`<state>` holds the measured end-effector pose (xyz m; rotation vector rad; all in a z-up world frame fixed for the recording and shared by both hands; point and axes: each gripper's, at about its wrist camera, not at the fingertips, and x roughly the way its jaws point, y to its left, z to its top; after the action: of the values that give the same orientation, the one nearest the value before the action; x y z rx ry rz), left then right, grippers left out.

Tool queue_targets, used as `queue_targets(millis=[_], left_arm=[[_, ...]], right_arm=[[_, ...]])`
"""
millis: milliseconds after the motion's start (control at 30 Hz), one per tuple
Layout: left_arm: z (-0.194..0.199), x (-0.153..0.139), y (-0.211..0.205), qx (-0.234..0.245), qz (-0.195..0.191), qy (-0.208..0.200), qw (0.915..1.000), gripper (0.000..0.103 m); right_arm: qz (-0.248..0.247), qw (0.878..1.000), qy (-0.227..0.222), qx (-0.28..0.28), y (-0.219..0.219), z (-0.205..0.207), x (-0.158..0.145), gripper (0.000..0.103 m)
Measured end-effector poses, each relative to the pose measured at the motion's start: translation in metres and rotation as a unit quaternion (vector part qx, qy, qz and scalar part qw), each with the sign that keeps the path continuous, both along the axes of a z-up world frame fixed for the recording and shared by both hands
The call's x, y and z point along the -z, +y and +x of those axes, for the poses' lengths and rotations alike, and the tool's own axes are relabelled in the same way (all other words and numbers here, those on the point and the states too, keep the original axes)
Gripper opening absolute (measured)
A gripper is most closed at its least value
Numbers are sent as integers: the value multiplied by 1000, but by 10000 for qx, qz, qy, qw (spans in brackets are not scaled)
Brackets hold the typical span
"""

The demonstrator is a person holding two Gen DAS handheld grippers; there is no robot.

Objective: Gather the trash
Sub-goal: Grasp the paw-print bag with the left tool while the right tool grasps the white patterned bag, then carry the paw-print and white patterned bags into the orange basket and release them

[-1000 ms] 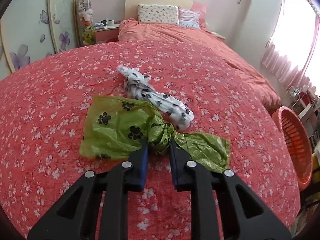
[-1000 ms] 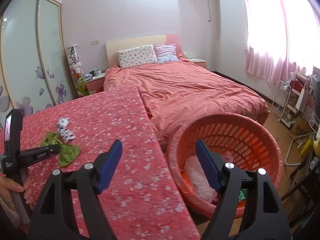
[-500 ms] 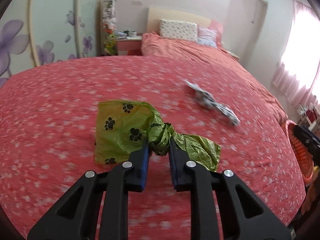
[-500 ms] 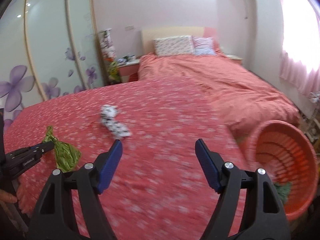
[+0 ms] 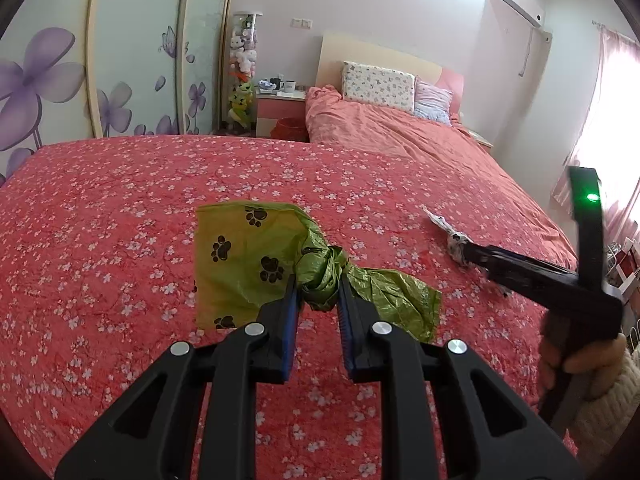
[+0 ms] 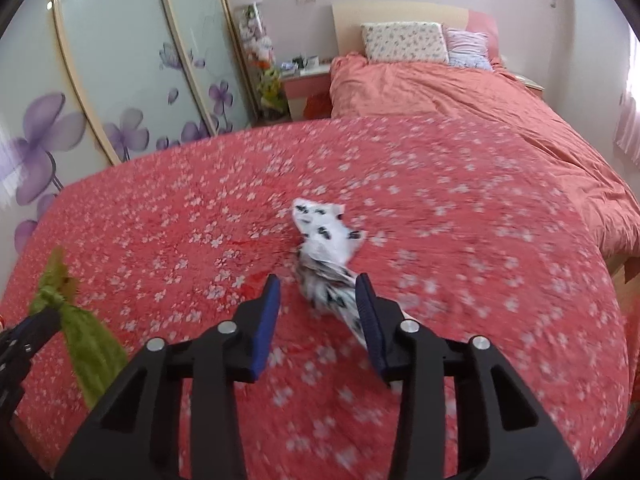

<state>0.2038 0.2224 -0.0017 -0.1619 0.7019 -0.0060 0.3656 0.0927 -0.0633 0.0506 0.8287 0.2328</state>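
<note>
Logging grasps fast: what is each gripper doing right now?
Left gripper: shut on the green paw-print bag.
Right gripper: open, fingers either side of the white patterned bag.

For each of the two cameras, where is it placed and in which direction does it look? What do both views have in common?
Left wrist: sits on the left gripper, looks over the flowered cloth toward the bed; its fingers pinch the green bag; the right gripper and a hand show at right.
Right wrist: sits on the right gripper, faces the same bed; its open fingers flank the white bag; the left gripper shows at far left.
Shared: both bags, both grippers, cloth, bed.
</note>
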Motion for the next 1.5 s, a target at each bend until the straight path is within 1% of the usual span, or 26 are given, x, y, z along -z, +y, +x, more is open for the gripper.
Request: queue_targets(millis=[33,67,100,133,200,267,367,600,833,1167,1500], left_arm=[[1,0,0,2,-1,4,10000,19],[1,0,-1,13,-16,5,10000,19],[0,0,-1,23,-25,4,10000,19],[1,0,-2,38,-26,4,10000,19],[3,0,-4,80,-26,12,10000,19],[3,-1,-9,139,0,19,9999,19],[3,-2,-21,254,-19,18,9997,19],[-2,-11,-56,621,6,-52,9981,19],[-8,-17,-106,1057,15,-91,9944,19],[-14,-22,-176,1662,-47,-132,9860,19],[-13,-22,-239,2217,-82,-155,9749,19]], right_arm=[[-111,9999,24,-19,5,4,2,39],[-199,9998,40,-20,6,5,5,35],[-304,9995,67,-14,7,7,6,23],[-373,9993,101,-1,7,8,8,19],[-298,9995,129,-1,0,5,7,10],[-212,9997,76,90,-14,-5,3,8],[44,9997,-25,258,-42,-22,-6,8],[427,9964,-377,629,-102,-71,-36,8],[567,9918,-699,911,-147,-125,-56,8],[611,9838,-1014,1349,-196,-190,-62,8],[543,9727,-1198,1913,-250,-223,-61,8]])
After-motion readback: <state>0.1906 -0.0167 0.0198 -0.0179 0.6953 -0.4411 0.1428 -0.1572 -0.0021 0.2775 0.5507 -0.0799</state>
